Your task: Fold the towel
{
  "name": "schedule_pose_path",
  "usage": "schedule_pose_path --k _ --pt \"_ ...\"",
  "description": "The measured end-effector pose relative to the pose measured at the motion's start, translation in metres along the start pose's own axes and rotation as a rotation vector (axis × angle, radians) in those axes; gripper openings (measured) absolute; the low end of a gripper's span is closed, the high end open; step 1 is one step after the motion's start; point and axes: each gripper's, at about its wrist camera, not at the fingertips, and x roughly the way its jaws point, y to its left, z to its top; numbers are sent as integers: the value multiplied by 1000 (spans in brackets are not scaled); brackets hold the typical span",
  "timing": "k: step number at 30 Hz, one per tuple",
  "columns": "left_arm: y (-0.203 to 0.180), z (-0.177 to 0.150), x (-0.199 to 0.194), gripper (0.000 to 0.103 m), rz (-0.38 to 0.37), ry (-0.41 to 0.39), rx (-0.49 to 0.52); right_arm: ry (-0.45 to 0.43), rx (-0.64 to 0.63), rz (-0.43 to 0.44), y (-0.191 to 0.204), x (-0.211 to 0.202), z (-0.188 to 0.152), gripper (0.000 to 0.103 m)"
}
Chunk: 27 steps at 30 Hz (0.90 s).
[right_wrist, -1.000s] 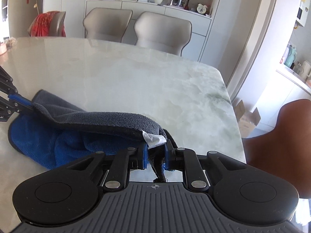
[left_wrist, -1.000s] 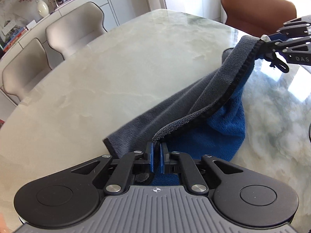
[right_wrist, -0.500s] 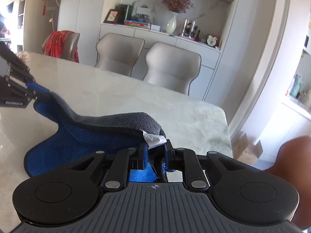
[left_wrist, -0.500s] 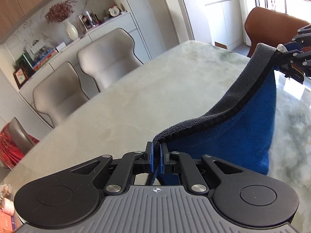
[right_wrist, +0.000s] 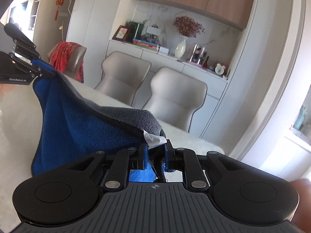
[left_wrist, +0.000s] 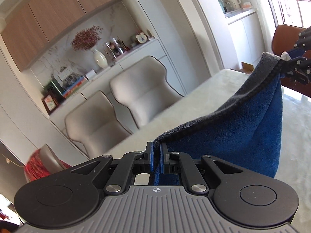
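A towel (left_wrist: pixel 233 136), blue on one side and grey on the other, hangs in the air between both grippers above the marble table (left_wrist: pixel 295 128). My left gripper (left_wrist: pixel 156 147) is shut on one top corner. My right gripper (right_wrist: pixel 155 145) is shut on the other top corner, by the white label (right_wrist: pixel 154 138). The towel (right_wrist: pixel 81 128) sags between them with its blue side toward me. Each gripper shows in the other's view: the right gripper (left_wrist: pixel 297 68) at the far right, the left gripper (right_wrist: pixel 41 69) at the far left. The towel's lower edge is hidden behind the gripper bodies.
Two beige chairs (right_wrist: pixel 155 95) stand at the table's far side before a white sideboard (right_wrist: pixel 206 71) with a vase, books and a clock. A brown chair (left_wrist: pixel 285 38) is at the right end. A chair draped in red cloth (right_wrist: pixel 66 58) stands at the left.
Both grippers have risen and tipped upward, lifting the towel off the table. It lay bunched on the marble a second ago and now hangs stretched between them.
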Motion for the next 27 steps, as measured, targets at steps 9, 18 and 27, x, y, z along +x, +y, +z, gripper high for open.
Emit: schedule_pose_path --k 9,18,27 --pt "-5 -14 -6 6 -35 25 21 32 -62 25 8 4 5 16" --pt "-66 -104 -28 6 -234 223 -9 296 -101 164 58 -16 -82 16" --pt "-94 -153 -60 6 -356 354 48 488 -150 316 95 -35 -132 16"
